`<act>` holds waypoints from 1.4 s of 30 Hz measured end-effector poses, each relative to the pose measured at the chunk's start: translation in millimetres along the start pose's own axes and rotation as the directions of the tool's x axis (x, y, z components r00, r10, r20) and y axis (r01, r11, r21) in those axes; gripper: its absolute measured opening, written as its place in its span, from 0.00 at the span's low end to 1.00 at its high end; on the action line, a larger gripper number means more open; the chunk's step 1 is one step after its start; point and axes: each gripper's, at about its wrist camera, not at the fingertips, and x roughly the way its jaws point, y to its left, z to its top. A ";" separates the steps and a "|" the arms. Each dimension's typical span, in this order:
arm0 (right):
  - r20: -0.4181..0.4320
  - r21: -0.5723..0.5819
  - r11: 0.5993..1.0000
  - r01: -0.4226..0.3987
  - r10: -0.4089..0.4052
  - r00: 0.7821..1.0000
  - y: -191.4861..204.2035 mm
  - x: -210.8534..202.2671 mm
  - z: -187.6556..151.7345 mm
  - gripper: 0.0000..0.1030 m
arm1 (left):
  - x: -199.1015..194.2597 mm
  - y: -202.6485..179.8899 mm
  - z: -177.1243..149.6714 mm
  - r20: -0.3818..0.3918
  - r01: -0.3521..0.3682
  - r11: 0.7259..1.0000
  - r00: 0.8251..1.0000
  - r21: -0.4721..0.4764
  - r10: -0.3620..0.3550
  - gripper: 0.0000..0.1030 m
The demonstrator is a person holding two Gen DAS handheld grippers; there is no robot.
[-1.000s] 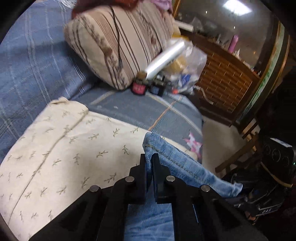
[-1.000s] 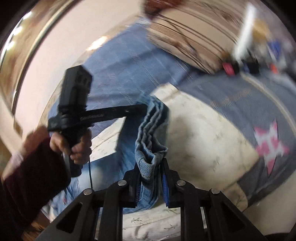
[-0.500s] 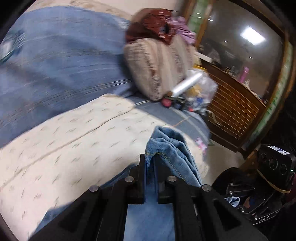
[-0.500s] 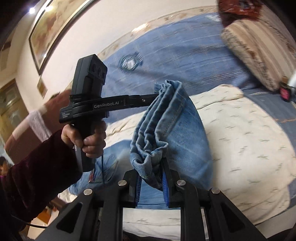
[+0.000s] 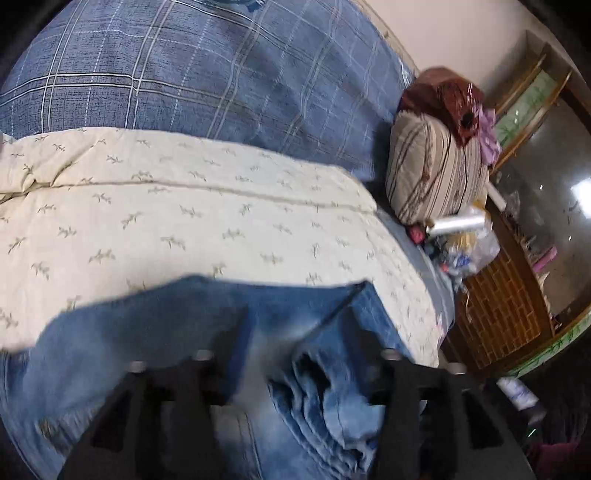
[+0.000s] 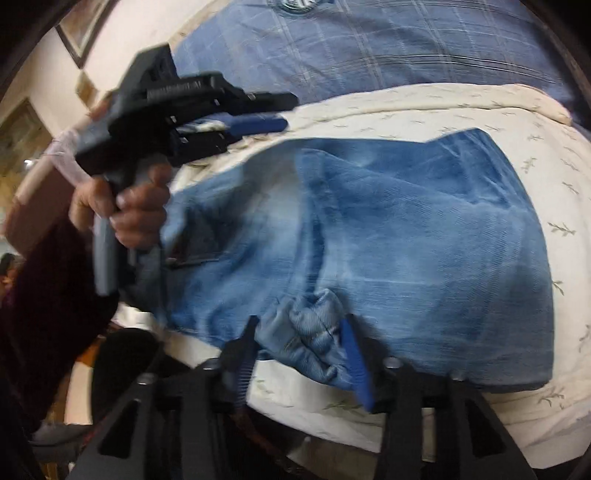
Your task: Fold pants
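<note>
Jeans (image 6: pixel 424 240) lie folded on a cream quilt (image 5: pixel 184 206), bunched hems sitting loose between both opening grippers, left (image 5: pixel 299 328) and right (image 6: pixel 299 325), neither gripping.

This is a lived-in home, a sitting room or bedroom. A wide sofa or bed under a blue plaid cover (image 5: pixel 192 74) fills the left, with a cream leaf-print quilt (image 5: pixel 184 229) spread near. At the far right end sits a striped cushion (image 5: pixel 432 166) with a dark red bundle (image 5: pixel 443 96) on top, and a plastic bag of small household clutter (image 5: pixel 465 254) beside it. A carved wooden lattice cabinet (image 5: pixel 498 306) stands right, and a framed picture (image 6: pixel 79 33) hangs on the pale wall
</note>
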 end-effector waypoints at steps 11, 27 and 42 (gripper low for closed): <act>0.160 0.011 1.000 0.020 -0.021 0.987 -27.6 -63.8 -5.1 0.64 | 18.0 8.2 -29.4 -0.144 -0.019 0.976 0.990 -0.218 -0.012 0.76; 0.106 0.073 0.997 0.032 -0.040 0.994 -44.4 -44.3 -5.1 0.61 | 27.9 -9.3 -16.0 -0.133 -0.079 0.978 0.990 -0.193 0.054 0.09; 0.040 0.110 0.994 0.009 -0.013 0.999 -55.4 -28.3 3.3 0.60 | 24.9 -1.3 -17.6 -0.128 -0.160 0.962 0.983 -0.222 0.134 0.10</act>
